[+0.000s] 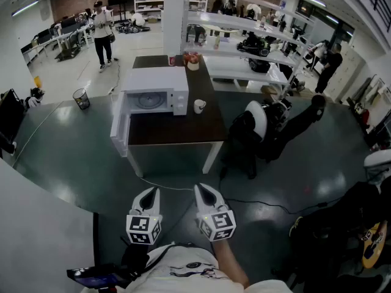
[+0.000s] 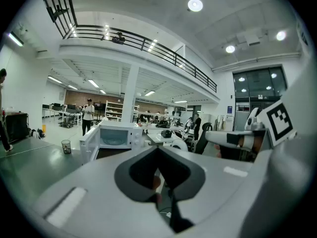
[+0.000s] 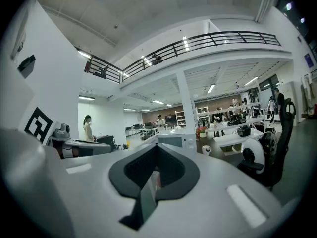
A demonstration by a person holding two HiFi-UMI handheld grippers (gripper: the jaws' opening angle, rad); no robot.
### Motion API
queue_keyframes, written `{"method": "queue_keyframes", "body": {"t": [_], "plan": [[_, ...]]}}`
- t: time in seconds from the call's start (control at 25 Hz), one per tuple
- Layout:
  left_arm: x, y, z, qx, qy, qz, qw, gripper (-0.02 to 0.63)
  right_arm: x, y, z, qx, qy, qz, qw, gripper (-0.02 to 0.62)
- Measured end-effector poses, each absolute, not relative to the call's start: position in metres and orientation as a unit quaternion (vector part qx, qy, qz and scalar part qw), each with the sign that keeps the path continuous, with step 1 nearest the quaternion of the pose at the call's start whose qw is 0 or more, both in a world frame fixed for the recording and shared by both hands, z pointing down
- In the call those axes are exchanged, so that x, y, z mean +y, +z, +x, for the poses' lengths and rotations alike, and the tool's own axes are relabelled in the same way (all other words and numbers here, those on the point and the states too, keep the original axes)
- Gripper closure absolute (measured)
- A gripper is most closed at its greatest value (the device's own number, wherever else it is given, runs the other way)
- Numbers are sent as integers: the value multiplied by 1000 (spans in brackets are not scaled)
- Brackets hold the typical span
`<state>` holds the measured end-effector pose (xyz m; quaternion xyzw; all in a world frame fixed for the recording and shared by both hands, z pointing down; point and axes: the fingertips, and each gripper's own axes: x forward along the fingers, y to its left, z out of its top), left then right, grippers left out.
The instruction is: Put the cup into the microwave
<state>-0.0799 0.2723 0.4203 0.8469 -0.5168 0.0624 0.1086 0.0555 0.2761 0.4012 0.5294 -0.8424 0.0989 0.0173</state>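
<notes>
Fig: left gripper (image 1: 149,195) & right gripper (image 1: 204,194), jaws together, empty. Small white ceramic cup (image 1: 199,106) sits on dark-brown table (image 1: 177,130), beside open white microwave (image 1: 153,95). Risk: you arrive w/ jaws unopened, tip cup

Me, the left gripper (image 2: 158,148): my jaws meet at their tips, with nothing between them.
Microwave (image 2: 118,135): white, straight ahead of me on a dark desk (image 2: 109,152).
Microwave door (image 2: 89,144): swung open to the left.
Bin (image 2: 66,146): on the floor, left of the open door.
Person (image 2: 88,116): standing far back, beyond the bin.
Right gripper (image 2: 210,137): close at my right, its marker cube (image 2: 278,124) turned towards me.
Overhead: a railed balcony (image 2: 148,46) and a round ceiling light (image 2: 195,5).
</notes>
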Motion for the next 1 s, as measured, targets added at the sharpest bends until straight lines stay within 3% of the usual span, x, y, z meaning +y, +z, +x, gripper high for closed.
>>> {"method": "queue_keyframes", "body": {"t": [1.0], "plan": [[264,434,-47,-536,76,831,126,606,267,407,93,-860,106,498,20,594]]}}
